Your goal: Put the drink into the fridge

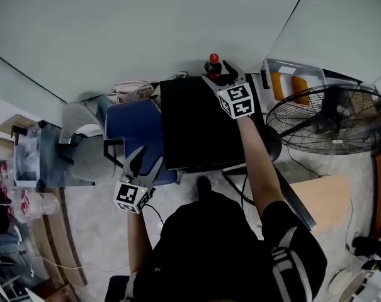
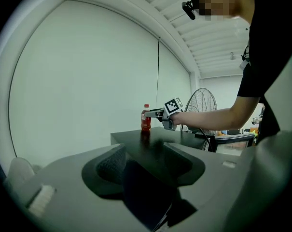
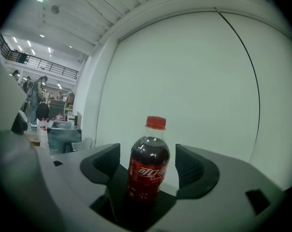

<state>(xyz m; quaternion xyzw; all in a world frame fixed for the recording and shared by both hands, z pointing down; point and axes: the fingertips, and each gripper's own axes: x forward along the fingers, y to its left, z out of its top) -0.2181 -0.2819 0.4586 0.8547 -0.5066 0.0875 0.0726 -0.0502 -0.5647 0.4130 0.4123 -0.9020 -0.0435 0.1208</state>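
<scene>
The drink bottle (image 1: 213, 65) stands upright on the top of the black fridge (image 1: 196, 124), at its back edge and close to the pale wall (image 1: 146, 30). It has a red cap and a red label, and dark liquid inside. The rest of the black top, from the bottle to the front edge, is bare.

The right gripper (image 1: 220, 75) is stretched out over the fridge top with the arm almost straight. Its two fingers (image 3: 104, 163) are spread wide and the bottle is between them. In the right gripper view there is a small gap on each side of the bottle, so the pads do not press it.

The left gripper (image 1: 143, 162) is held low, in front of the left front corner of the fridge and over a blue chair (image 1: 133, 124). Its fingers (image 2: 112, 161) are also spread, with nothing between them. It points along the fridge top toward the bottle, well apart from it.

On the left side of the fridge the blue chair stands just beside it, and a grey chair (image 1: 83, 137) is further to the left. On the right side there is a large black fan (image 1: 329, 118) and a clear bin (image 1: 291, 80) near the wall. The person stands at the front edge, where some floor (image 1: 177, 200) is free.
</scene>
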